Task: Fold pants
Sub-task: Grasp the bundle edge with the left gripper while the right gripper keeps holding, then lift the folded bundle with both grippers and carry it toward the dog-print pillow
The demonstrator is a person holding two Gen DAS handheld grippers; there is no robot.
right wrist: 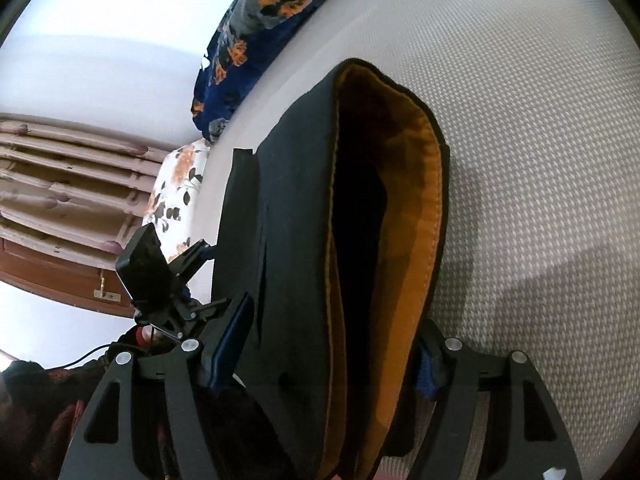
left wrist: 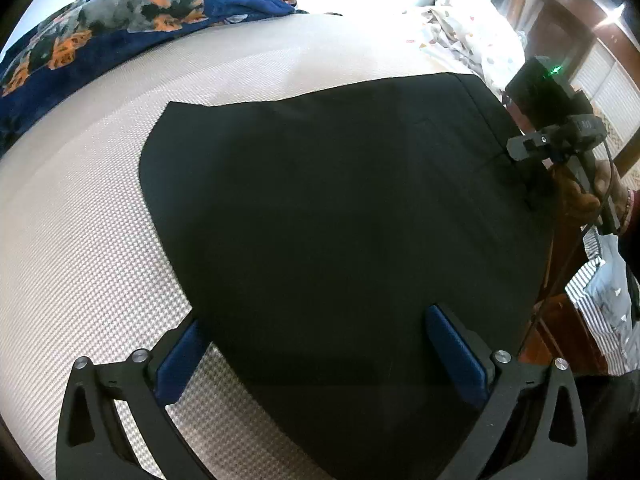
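Your black pants (left wrist: 340, 200) lie flat on the pale woven mattress (left wrist: 80, 248), and they fill the middle of the left wrist view from about 9 o'clock to 3 o'clock. I judge the cloth to be light, soft and limp: it will sag and slide when you lift it, but it will not break. A thicker part gives you a better hold than a single layer, so take the waistband (right wrist: 434, 184), which shows its orange lining at 12 to 1 o'clock in the right wrist view.

Your left gripper (left wrist: 316, 356) is released, its jaws standing wide apart. One blue pad (left wrist: 180, 360) is over the mattress beside the cloth edge, and the other is over the pants. It grasps nothing.

Your right gripper (right wrist: 328, 364) has the waistband between its jaws, and the opening of the pants hangs slack. The jaws look fairly wide, so I cannot tell if they really pinch the cloth.

Around you:
- A blue flowered blanket (left wrist: 120, 20) lies at 11 o'clock, well apart from the pants.
- White spotted bedding (left wrist: 472, 36) lies at 1 o'clock, near the far corner of the pants.
- Each gripper shows at the edge of the other's view, so take care that they do not cross.
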